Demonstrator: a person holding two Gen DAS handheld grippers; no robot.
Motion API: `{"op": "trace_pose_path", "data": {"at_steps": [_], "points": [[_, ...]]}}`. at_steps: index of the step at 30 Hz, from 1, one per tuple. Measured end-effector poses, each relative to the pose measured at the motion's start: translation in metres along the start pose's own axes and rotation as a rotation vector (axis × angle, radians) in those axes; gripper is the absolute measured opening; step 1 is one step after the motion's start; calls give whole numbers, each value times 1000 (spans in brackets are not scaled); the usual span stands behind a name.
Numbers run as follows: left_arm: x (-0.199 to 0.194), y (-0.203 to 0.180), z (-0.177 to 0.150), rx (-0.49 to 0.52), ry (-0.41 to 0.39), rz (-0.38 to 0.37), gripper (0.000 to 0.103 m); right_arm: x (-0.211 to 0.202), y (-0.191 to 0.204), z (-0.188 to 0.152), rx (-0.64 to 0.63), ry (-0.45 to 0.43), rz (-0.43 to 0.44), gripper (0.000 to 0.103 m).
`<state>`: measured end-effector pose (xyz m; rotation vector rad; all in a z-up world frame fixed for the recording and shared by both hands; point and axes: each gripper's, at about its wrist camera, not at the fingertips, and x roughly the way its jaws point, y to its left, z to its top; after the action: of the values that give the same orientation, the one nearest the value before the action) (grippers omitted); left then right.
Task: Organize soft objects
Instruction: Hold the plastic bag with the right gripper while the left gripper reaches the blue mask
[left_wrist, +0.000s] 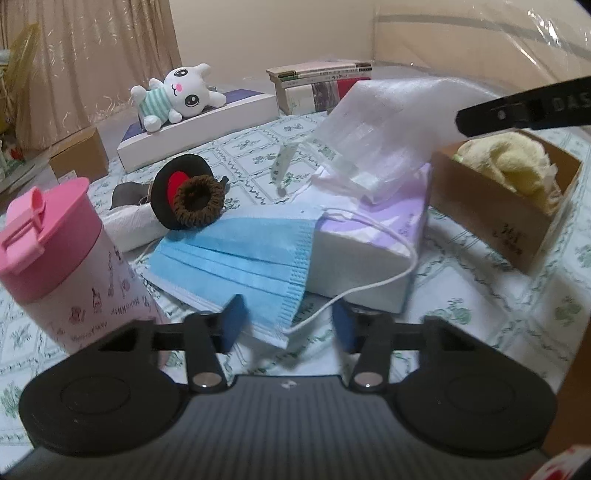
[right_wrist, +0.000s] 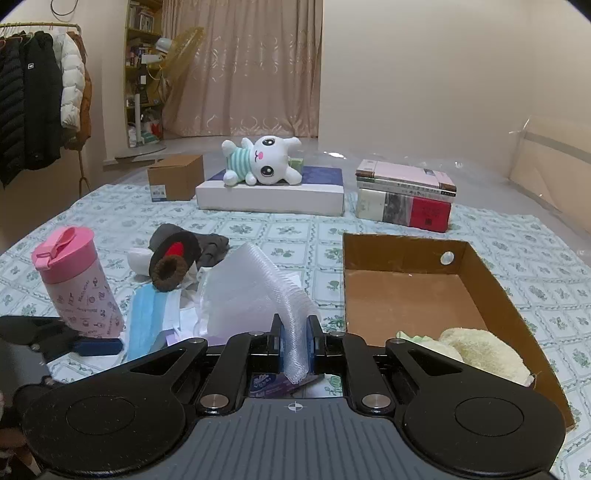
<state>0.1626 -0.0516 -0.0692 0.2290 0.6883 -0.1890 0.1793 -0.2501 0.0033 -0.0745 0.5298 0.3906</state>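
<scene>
Clamping a white foam sheet, the right gripper shows "DAS" lettering; the left gripper straddles the blue face mask, pads apart.

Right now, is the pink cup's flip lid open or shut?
Shut. The pink cup stands upright, and its flip lid lies flat over the spout in both views.

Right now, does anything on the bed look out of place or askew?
Yes. The blue face mask lies crooked, draped half over the tissue pack, with its ear loop trailing across the pack. The pink tumbler is a hard thing standing among the soft ones.
</scene>
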Motion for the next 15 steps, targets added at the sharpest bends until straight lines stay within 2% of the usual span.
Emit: {"op": "trace_pose_path", "data": {"at_steps": [1,3,5,9,15], "points": [[2,1,0,3,3,3,33,0,-1,-1,4,2,1,11],[1,6,0,-3,12,3,15,-1,-1,-2,10,4,0,11],[-5,11,-1,-24,10,3,6,-3,-1,-3,15,3,1,11],[-32,17,-9,-48,-4,-13,2,-10,3,-5,23,3,11,11],[-70,39,-40,-94,42,0,0,-20,15,-11,25,5,34,11]]}}
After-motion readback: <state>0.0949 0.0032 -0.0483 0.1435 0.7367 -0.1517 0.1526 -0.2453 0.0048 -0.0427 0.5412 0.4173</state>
